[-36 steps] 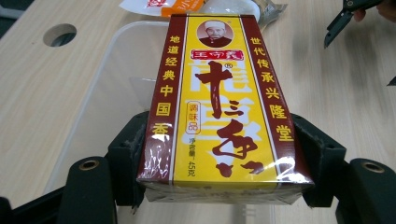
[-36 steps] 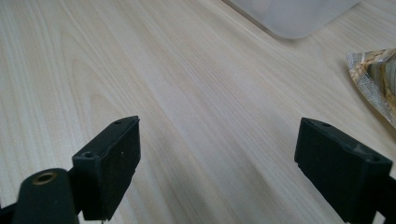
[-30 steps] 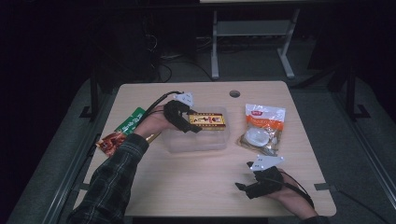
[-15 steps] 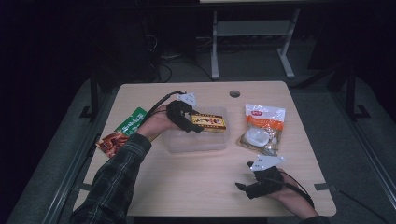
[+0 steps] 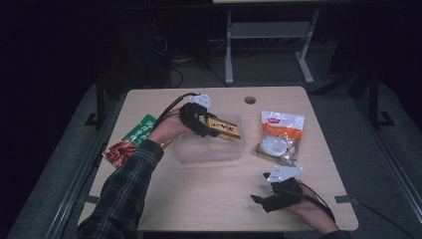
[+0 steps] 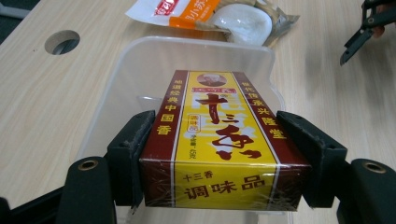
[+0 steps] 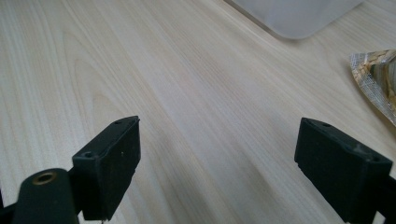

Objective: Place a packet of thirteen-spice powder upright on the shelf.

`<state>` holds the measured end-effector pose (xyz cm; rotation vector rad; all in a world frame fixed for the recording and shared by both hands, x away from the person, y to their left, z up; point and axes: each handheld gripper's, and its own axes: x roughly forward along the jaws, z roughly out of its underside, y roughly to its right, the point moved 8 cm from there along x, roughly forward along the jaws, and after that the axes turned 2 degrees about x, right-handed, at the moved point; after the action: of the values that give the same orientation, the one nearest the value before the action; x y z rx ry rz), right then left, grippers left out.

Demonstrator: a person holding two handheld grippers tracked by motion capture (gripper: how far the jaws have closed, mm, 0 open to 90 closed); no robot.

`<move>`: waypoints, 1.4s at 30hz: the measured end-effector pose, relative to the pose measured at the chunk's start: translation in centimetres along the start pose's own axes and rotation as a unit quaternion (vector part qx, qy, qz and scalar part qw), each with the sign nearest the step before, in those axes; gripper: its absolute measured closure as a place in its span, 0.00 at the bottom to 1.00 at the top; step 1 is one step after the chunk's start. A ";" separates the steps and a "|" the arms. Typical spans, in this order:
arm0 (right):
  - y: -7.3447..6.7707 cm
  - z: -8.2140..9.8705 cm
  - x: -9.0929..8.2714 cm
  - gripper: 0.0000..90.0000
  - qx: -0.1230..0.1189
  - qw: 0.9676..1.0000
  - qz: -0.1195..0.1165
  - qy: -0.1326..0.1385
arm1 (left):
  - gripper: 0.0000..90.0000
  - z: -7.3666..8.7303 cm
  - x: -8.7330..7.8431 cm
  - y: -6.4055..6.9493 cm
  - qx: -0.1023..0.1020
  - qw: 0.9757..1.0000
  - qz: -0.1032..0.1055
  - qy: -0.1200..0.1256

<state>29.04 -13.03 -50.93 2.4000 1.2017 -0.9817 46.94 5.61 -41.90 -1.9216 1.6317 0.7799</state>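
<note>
I have the box (image 6: 219,144) clamped by its long sides in my left gripper (image 6: 219,158), mid-frame in the left gripper view, hovering over the tub (image 6: 140,60). My right gripper (image 7: 217,163) rests wide open and empty on the table (image 7: 187,84), lower right of the high view. The grip sits near one end; if I tilt, the far end could droop, catch the tub's rim, or slip out.

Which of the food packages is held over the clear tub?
The yellow-and-maroon box, clamped in the left gripper; the other packets lie flat on the table.
</note>
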 end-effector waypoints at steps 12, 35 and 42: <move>-0.1 0.0 0.0 0.15 0.004 1.000 -0.002 0.001 | 0.34 -1.2 0.6 -0.3 0.002 1.000 0.000 0.005; -0.3 -0.1 0.1 0.15 0.000 1.000 -0.007 0.002 | 0.35 -3.8 1.7 -0.6 0.004 0.999 0.000 0.037; -0.3 -0.2 0.1 0.15 -0.001 1.000 -0.007 0.003 | 0.35 -4.6 2.7 -0.4 0.007 0.999 0.005 0.040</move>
<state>28.97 -12.69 -50.88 2.3973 1.2227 -0.9791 48.18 0.55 -40.53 -1.9600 1.6899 0.7015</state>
